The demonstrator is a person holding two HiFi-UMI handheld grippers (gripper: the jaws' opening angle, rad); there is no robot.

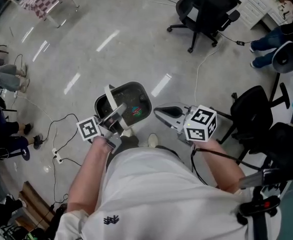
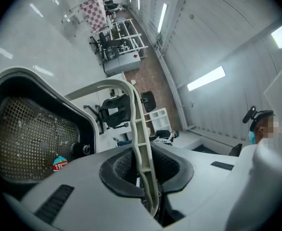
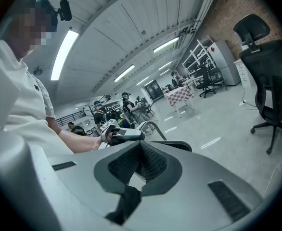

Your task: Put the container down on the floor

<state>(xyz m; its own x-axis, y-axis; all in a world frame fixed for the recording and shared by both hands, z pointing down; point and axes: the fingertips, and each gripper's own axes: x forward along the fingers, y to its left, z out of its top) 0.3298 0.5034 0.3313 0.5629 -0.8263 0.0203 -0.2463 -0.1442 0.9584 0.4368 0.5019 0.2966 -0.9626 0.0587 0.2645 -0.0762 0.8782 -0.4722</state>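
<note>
**Container hangs by its handle from your left gripper**

Container [image 1: 131, 101] is in front of you, just ahead of your shoe [image 1: 152, 140], and it is up off the floor [image 1: 86, 49] rather than resting on it. It is a dark tub with a rounded rim. Inside, the left gripper view shows a mesh lining [image 2: 30, 129] and a small round sticker [image 2: 60, 163] low down.

Your left gripper [image 1: 117, 115] is clamped on the white handle [image 1: 110, 97] that arches over the tub. In the left gripper view, the handle [image 2: 140, 129] runs straight down between the two dark pads [image 2: 121, 170]. Both pads press against its sides, so the tub's weight hangs from that grip. The tub sits to the left of the jaws there, with its open mouth turned toward the camera.

Your right gripper [image 1: 160, 114] is beside the tub, close to its right side but not touching it. In the right gripper view its jaws are closed on each other at the tips, with nothing between them [image 3: 140, 163]. That view also shows your left hand [image 3: 104, 137] holding the other gripper out, with the handle's arch and the tub's rim just past it.

A black office chair [image 1: 201, 9] stands well off across the floor. A thin cable [image 1: 61, 134] trails along the floor to your left.
</note>
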